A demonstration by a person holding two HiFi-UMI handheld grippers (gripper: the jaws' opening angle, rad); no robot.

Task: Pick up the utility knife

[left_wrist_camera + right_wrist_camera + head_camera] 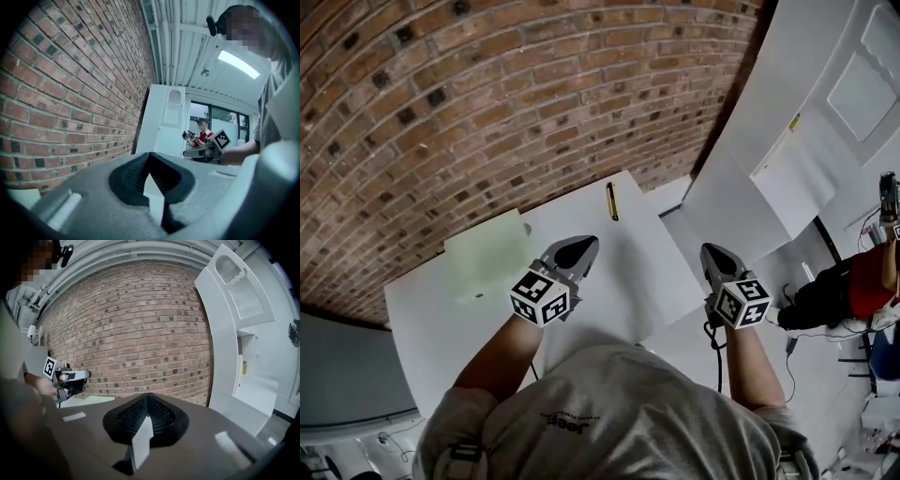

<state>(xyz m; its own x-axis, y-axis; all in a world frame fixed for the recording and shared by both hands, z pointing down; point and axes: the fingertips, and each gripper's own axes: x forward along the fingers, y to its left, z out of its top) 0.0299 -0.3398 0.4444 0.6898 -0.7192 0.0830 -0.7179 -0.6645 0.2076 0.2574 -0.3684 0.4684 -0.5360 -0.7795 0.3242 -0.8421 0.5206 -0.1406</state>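
The utility knife (611,201), slim, yellow and black, lies on the white table (609,281) near its far edge by the brick wall. My left gripper (589,244) hovers over the table just short of the knife, jaws together with nothing between them. Its tips (149,154) meet at a point in the left gripper view, where the knife is hidden. My right gripper (709,249) hangs beyond the table's right edge, shut and empty. Its closed tips (148,395) face the wall in the right gripper view.
A pale green sheet (487,253) lies on the table to the left of my left gripper. The brick wall (487,112) runs behind the table. A white cabinet (825,112) stands at the right, and a person in red (862,281) is farther right.
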